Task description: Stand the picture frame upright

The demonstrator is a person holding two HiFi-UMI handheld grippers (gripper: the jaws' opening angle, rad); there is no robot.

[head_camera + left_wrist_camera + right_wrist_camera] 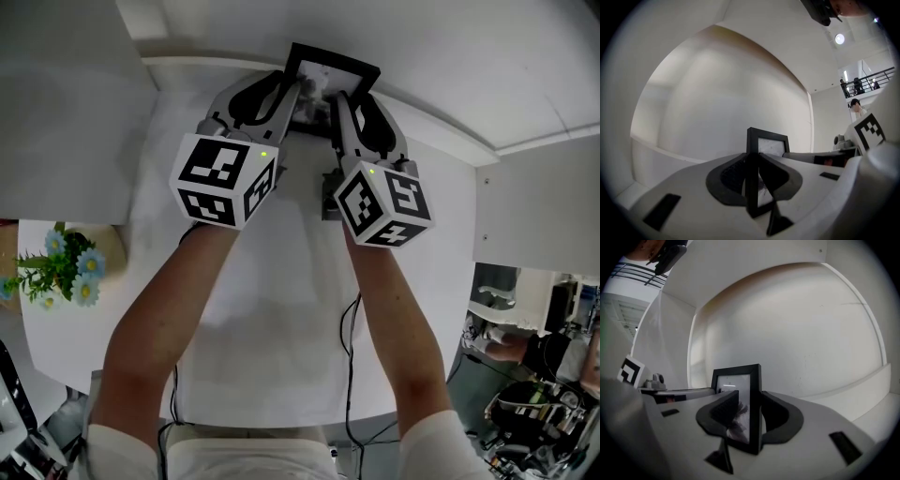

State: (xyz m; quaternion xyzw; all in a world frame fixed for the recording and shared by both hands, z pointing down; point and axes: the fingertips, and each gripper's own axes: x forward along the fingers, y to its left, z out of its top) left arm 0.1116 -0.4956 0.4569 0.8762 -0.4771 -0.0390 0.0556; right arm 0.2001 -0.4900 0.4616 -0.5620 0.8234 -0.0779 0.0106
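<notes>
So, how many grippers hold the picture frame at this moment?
2. The left gripper is shut on the left edge of the picture frame, and the right gripper is shut on its right edge. No other gripper shows.

Off to the left stand some blue flowers (67,272), and a black cable (348,394) trails across the white table (272,356)

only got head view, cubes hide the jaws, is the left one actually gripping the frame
observer: yes, the left gripper has both pads pressed on the picture frame at its side edge.
operator: and the right
observer: the right gripper is clamped on the opposite side edge.
operator: is it upright
observer: in both gripper views its edges run vertical between the jaws, picture side facing the cameras.
</notes>
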